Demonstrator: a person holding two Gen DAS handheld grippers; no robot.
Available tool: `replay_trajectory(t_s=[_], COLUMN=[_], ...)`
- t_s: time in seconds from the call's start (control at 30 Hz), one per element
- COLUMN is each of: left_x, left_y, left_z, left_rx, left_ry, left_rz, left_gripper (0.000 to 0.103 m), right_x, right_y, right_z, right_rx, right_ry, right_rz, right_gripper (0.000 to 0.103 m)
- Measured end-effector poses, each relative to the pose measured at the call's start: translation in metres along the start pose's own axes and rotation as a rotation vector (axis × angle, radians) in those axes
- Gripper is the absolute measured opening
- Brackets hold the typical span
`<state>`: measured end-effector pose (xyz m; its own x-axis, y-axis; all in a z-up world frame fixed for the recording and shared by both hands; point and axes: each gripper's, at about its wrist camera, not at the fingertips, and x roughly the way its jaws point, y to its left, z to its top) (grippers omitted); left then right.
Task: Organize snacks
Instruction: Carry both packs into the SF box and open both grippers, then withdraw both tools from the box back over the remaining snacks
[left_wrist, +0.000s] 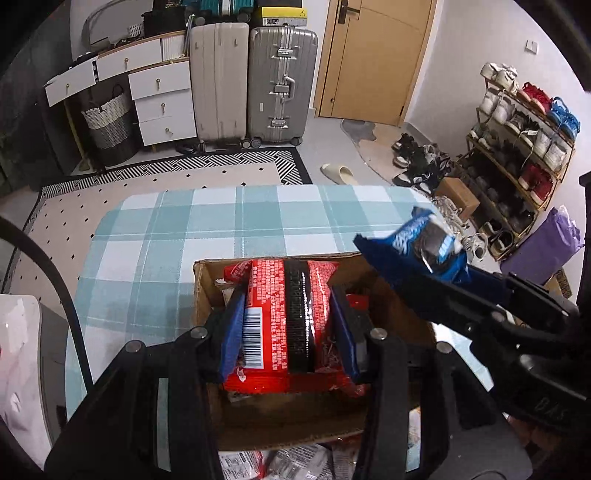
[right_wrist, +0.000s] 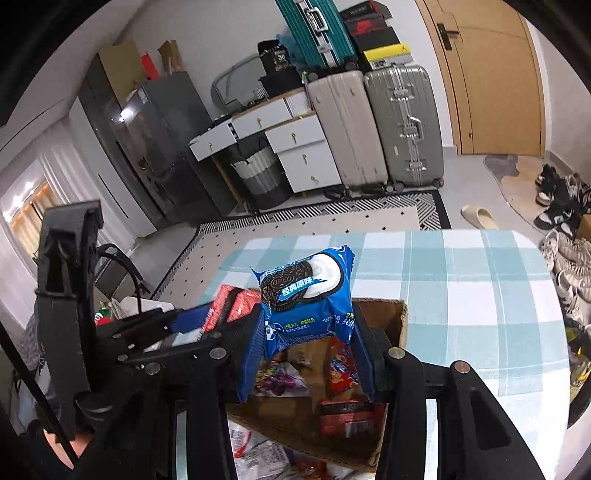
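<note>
Above the open cardboard box (left_wrist: 207, 291) on the checked tablecloth (left_wrist: 155, 236), two grippers each hold one snack. The left gripper (left_wrist: 288, 332) is clamped on one red snack packet (left_wrist: 273, 325), its barcode facing the camera, held over the box. The right gripper (right_wrist: 310, 350) is closed on one blue Oreo packet (right_wrist: 306, 291), pinched at its lower edge and standing up over the box's near side; from the left wrist view the same packet (left_wrist: 424, 243) shows at the right. Inside the box lie several more packets (right_wrist: 340, 373), too jumbled to count. Behind stand two upright suitcases (left_wrist: 255, 81) and one slipper (left_wrist: 338, 172).
</note>
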<state>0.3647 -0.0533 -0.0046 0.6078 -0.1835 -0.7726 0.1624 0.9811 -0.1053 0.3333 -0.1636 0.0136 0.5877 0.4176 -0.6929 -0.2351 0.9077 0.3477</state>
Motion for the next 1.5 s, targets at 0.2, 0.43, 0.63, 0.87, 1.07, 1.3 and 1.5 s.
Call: replay_trajectory(t_s=[0.2, 0.43, 0.63, 0.87, 1.07, 1.3, 1.5], left_x=[0.017, 0.027, 0.024, 0.004, -0.040, -0.091, -0.133], left_y=[0.008, 0.022, 0.025, 0.025, 0.034, 0.033, 0.037], left_z=[-0.005, -0.011, -0.011, -0.010, -0.012, -0.028, -0.051], left_rx=[-0.014, -0.022, -0.040, -0.063, -0.111, -0.056, -0.065], left_ry=[0.005, 0.017, 0.010, 0.001, -0.065, -0.147, -0.208], left_rz=[-0.018, -0.004, -0.032, -0.027, -0.031, 0.094, 0.114], left_gripper=[0.041, 0.041, 0.041, 0.059, 0.078, 0.087, 0.091], right_x=[0.023, 0.033, 0.025, 0.014, -0.014, -0.065, -0.109], right_y=[-0.015, -0.014, -0.011, -0.007, 0.008, 0.022, 0.034], right_z=[-0.012, -0.023, -0.023, -0.021, -0.019, -0.022, -0.031], right_rx=[0.019, -0.003, -0.021, -0.039, -0.070, -0.051, -0.069], right_ry=[0.061, 0.080, 0.077, 0.072, 0.014, -0.048, -0.077], right_rz=[0.009, -0.009, -0.020, -0.030, -0.026, -0.001, -0.028], right_gripper=[0.044, 0.045, 0.048, 0.054, 0.079, 0.088, 0.096])
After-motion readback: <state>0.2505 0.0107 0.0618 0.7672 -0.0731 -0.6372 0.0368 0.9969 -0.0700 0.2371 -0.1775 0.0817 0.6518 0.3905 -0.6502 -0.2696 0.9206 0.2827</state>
